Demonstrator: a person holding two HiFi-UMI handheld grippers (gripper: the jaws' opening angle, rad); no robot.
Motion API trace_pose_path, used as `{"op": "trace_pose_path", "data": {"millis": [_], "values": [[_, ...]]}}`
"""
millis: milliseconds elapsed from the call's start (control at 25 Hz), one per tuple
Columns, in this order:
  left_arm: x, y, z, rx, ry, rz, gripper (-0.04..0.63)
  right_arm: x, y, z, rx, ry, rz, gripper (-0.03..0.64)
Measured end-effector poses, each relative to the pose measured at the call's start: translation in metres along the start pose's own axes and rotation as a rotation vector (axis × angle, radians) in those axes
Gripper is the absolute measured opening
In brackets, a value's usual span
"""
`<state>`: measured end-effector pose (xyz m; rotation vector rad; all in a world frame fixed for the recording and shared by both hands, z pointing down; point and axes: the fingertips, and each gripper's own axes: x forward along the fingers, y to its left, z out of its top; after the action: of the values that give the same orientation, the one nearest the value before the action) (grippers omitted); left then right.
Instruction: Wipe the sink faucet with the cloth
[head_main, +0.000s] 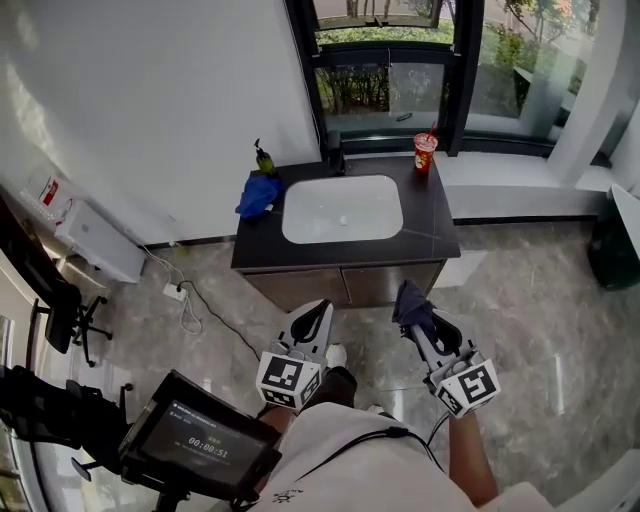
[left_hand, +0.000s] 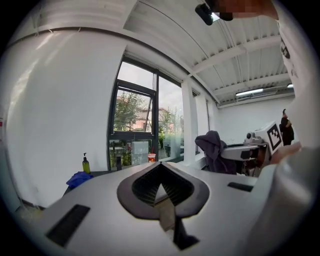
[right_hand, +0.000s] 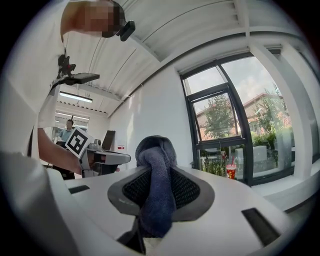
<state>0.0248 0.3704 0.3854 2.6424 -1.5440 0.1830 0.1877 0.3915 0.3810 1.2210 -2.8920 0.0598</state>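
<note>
The white basin (head_main: 342, 208) sits in a dark counter (head_main: 430, 240) across the floor ahead of me, with the short dark faucet (head_main: 335, 155) behind it by the window. My right gripper (head_main: 410, 300) is shut on a dark grey-blue cloth (head_main: 413, 306), which bulges over the jaw tips (right_hand: 156, 162). My left gripper (head_main: 320, 312) is held beside it, level, jaws together with nothing in them (left_hand: 160, 167). Both are well short of the counter. From the left gripper view the faucet (left_hand: 118, 163) is small and far off.
On the counter lie a blue cloth (head_main: 258, 194), a green soap bottle (head_main: 264, 158) and a red cup (head_main: 425, 152). A tablet on a stand (head_main: 205, 445) is at my lower left, an office chair (head_main: 60, 310) further left, and a cable with a power strip (head_main: 178, 293) on the floor.
</note>
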Motion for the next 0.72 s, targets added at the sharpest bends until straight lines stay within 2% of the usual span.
{"op": "trace_pose_path", "data": {"millis": [240,720], "values": [[-0.038,0.001,0.006,-0.001,-0.011,0.026,-0.006,-0.014,0.027,0.025,-0.03,-0.018,0.015,0.109],[-0.064,0.023,0.03,0.007,-0.061,-0.015,-0.006,0.004,0.064,0.045,-0.001,-0.047,-0.002,0.109]]}}
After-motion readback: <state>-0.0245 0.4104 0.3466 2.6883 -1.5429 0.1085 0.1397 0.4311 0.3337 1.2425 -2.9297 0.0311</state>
